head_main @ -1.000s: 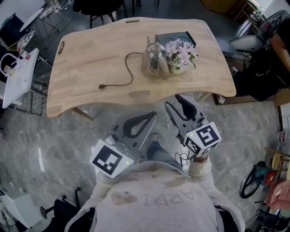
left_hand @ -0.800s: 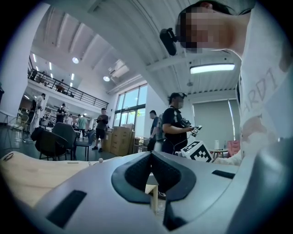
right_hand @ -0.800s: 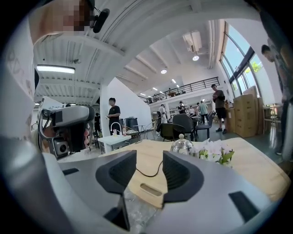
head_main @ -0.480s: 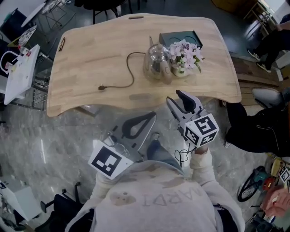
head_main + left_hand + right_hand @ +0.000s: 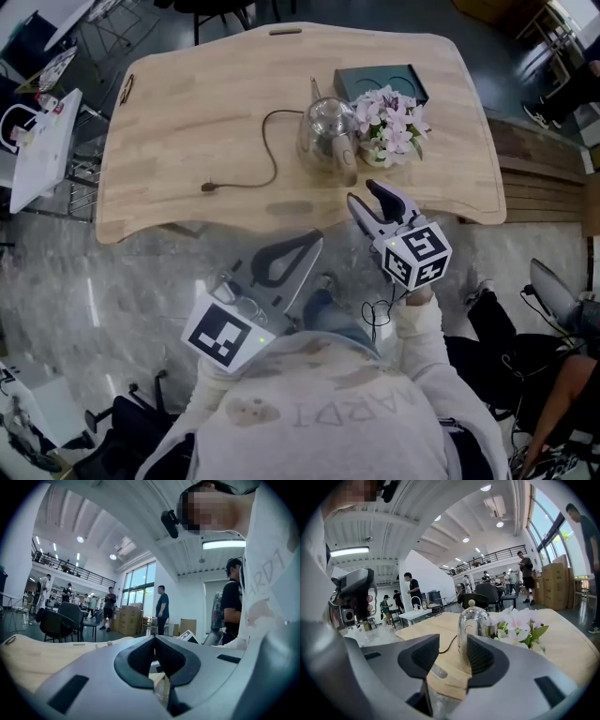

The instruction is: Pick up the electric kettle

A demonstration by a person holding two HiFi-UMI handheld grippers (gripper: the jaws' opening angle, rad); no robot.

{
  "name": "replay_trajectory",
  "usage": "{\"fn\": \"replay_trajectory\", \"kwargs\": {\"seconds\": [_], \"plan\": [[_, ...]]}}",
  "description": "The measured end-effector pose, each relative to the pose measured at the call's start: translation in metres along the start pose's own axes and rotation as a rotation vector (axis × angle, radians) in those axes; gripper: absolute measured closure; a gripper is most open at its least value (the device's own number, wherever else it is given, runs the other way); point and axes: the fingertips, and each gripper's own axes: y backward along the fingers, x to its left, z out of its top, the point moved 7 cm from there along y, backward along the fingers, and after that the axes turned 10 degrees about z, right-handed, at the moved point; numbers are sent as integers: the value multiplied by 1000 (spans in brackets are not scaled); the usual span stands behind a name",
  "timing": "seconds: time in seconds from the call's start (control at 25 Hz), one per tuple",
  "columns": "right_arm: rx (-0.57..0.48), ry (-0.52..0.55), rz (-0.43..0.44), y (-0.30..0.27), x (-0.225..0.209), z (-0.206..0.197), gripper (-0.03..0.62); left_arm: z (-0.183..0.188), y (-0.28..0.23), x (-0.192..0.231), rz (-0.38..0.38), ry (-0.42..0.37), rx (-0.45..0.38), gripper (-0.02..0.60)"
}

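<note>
Shiny steel electric kettle (image 5: 325, 136) lay ahead, slightly left of your right gripper (image 5: 364, 194), jaws wide & empty; shut, empty left gripper (image 5: 314, 239) was farther.

Light grey sweatshirt (image 5: 319, 427), faint chest lettering (image 5: 361, 410), possibly stained; long sleeves (image 5: 417, 323)

Brightness: head view evenly bright; the pale table (image 5: 187, 112) reads clearly.
Light source: the gripper views show tall windows (image 5: 548, 541), a strip light (image 5: 349, 551) and round ceiling lamps (image 5: 486, 488).
Shadows: soft and faint, with one patch near the table's front edge.
Glare: sheen on the metal kettle (image 5: 471, 625); pale streaks on the glossy floor (image 5: 89, 314).
Distortion: both gripper views are fisheye, with dark corners and lines that bend at the edges.
Focus: head view sharp; gripper views soft up close.
</note>
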Motion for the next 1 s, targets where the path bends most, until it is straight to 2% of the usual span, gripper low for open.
{"fn": "replay_trajectory", "kwargs": {"seconds": [0.32,1.0], "plan": [[44,-14,44,-20,-28,-3,428,-3,-18,15,26,5,25,568],[126,-27,224,-52,-58,-10,428,-10,-43,34,55,12,57,568]]}}
